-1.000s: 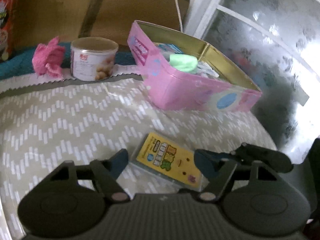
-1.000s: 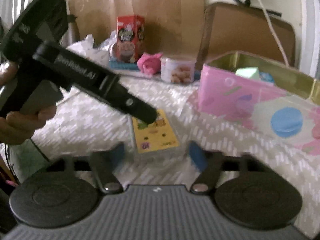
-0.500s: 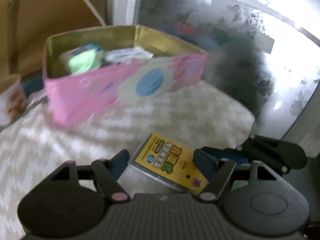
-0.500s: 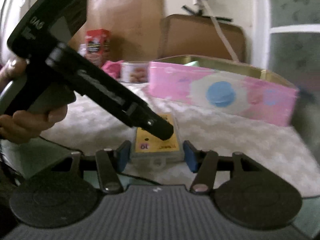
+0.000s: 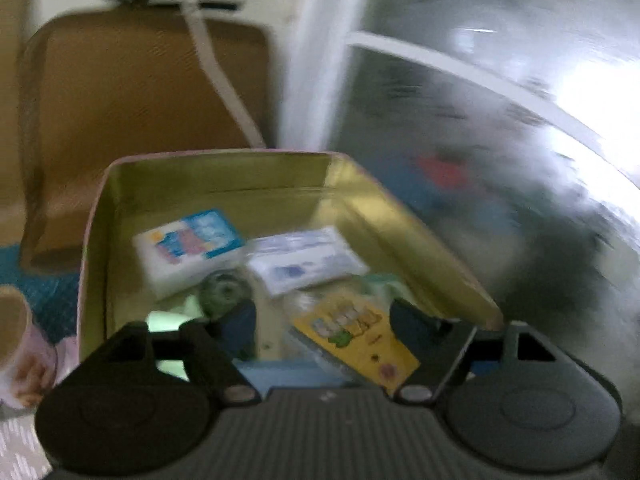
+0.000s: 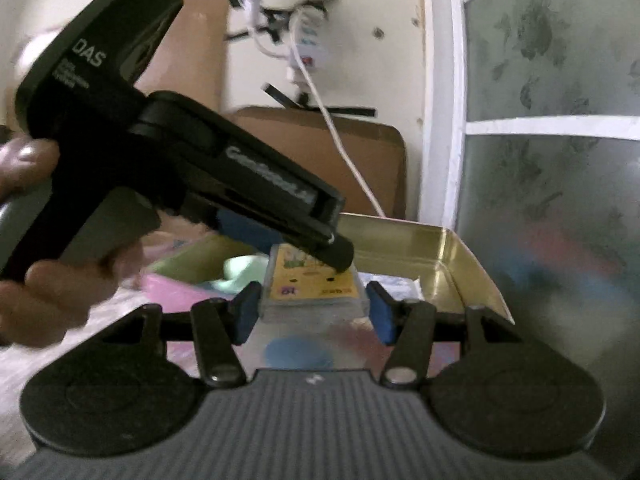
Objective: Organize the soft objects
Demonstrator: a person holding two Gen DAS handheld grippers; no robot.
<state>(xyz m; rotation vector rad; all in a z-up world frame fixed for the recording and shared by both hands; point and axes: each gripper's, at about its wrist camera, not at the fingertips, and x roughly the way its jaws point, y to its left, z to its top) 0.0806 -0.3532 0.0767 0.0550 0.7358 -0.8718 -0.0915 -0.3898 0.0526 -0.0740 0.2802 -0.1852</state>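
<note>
A yellow-labelled pack in clear wrap (image 6: 316,286) hangs over the open pink tin with a gold inside (image 6: 440,248). My right gripper (image 6: 312,314) is shut on the pack, one blue pad on each side. My left gripper (image 6: 336,252) reaches in from the left, one fingertip on top of the pack. In the left wrist view the pack (image 5: 352,340) lies tilted between the fingers of the left gripper (image 5: 324,328). Its jaws are opening, with a gap at the left pad. The tin (image 5: 240,176) holds a blue-and-white pack (image 5: 188,244), a clear-wrapped pack (image 5: 304,260) and a pale green soft thing (image 5: 164,320).
A brown board (image 5: 132,100) and a white cable (image 5: 224,88) stand behind the tin. A frosted glass door (image 5: 480,120) is close on the right. A snack can (image 5: 16,340) and teal cloth (image 5: 52,292) sit left of the tin. A person's hand (image 6: 60,288) holds the left gripper.
Both grippers have carried the yellow pack up off the patterned cloth and over the open tin. The left gripper's fingers stand wider apart than before.
</note>
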